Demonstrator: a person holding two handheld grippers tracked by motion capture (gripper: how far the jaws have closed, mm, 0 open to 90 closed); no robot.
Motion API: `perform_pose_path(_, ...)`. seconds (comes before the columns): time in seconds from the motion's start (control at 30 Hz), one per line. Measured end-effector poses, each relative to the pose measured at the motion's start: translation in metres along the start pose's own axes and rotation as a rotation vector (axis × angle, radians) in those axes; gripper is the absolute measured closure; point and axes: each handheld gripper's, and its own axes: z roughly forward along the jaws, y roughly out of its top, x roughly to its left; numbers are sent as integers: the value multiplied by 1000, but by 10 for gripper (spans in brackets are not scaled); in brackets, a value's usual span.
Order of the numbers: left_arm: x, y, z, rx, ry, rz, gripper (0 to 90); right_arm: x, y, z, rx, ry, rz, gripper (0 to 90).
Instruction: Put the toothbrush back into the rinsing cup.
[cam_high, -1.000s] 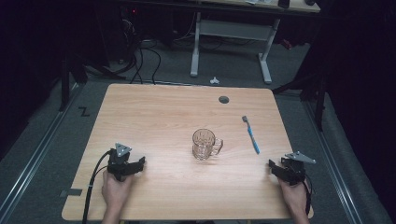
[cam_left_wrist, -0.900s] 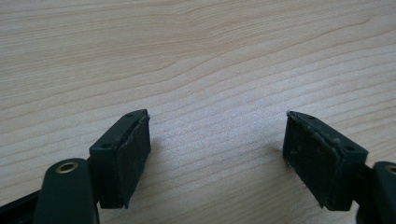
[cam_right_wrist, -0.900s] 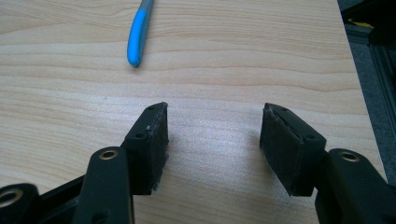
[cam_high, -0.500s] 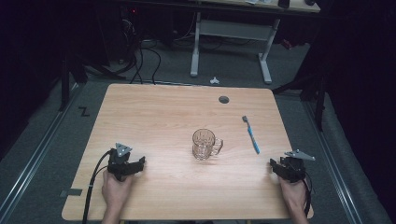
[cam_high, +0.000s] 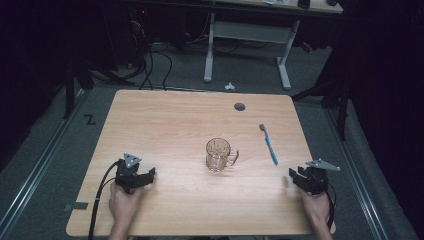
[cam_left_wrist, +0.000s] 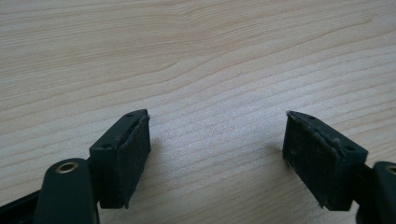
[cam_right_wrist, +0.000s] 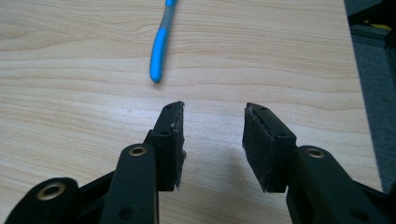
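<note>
Toothbrush (cam_high: 268, 144) lay flat on the table (cam_high: 165, 120), just right of the mug (cam_high: 220, 154) & a bit beyond it, bristle head at the far end, blue handle end toward the person. In the right gripper view it (cam_right_wrist: 159, 46) sat ahead of the jaws, slightly left, not between them.

Handling, as a guess: light, thin, stiff plastic w/ smooth grip, so likely to skid or roll under a loose pinch. Lying low on the wood, little height to catch. Best hold prob. mid-handle on the blue part, pads across its width, coming down from above; avoid the bristle end. Mug looked like clear glass, so fragile & heavier; keep clear of it.

Right gripper (cam_high: 303, 178) was right of the mug & nearer the person, by the table's right edge, resting low, pointing away toward the brush. Its jaws had just been closing; they stood partway apart w/ nothing between, only bare wood.

Left gripper (cam_high: 142, 176) was left of the mug, nearer the person, hand (cam_high: 122, 205) behind it, low over the table. Jaws wide apart, nothing between them.
</note>
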Motion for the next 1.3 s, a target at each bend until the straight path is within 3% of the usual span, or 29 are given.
perform_pose_path(0.13, 0, 0, 0, 0, 0, 0, 238, 2, 3, 2, 25, 20, 3, 589)
perform_pose_path(0.47, 0, 0, 0, 0, 1, 0, 238, 9, 19, 5, 21, 37, -35, 600)
perform_pose_path(0.83, 0, 0, 0, -1, 1, -2, 238, 10, 35, 12, 22, 68, -35, 622)
perform_pose_path(1.3, 0, 0, 0, -1, 1, -2, 238, 18, 74, 34, 86, 102, -72, 634)
